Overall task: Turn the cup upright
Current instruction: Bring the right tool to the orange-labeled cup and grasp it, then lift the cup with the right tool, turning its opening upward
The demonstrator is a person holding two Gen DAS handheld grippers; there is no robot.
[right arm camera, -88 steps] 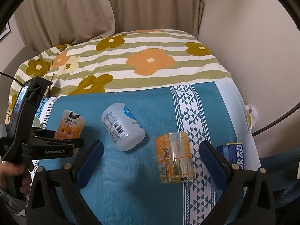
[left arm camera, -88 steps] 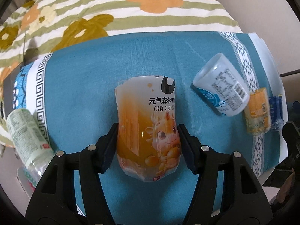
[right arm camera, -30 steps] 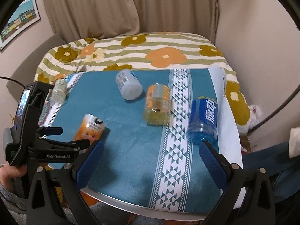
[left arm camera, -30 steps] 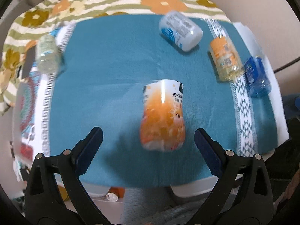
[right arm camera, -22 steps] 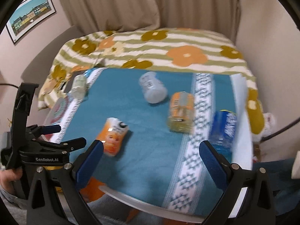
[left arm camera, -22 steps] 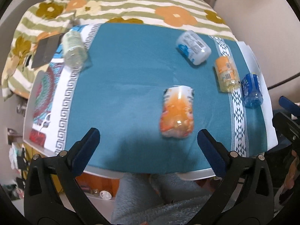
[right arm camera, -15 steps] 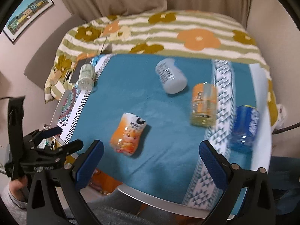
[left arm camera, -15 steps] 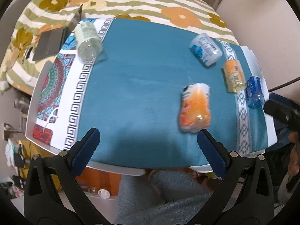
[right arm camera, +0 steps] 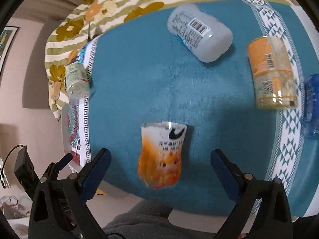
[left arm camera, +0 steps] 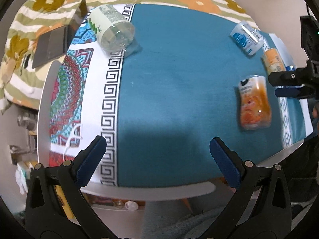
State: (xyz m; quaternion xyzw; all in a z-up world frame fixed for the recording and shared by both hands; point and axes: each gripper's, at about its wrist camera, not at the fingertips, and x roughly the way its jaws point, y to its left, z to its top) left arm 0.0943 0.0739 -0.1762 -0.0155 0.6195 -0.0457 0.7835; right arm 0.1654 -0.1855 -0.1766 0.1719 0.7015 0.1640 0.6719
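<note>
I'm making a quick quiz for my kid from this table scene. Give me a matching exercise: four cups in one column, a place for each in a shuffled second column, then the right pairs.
Right wrist view.

1. orange cartoon cup
2. white barcode cup
3. green-label cup
4. blue cup

A. far right edge of view
B. on the left patterned border
C. between the open right gripper's fingers, near the front edge
D. far side, near the bedspread

Pairs: 1-C, 2-D, 3-B, 4-A

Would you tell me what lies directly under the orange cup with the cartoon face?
The orange cup rests on the teal cloth covering the table. The patch of cloth beneath it is hidden by the cup. Neither gripper touches it.
</note>
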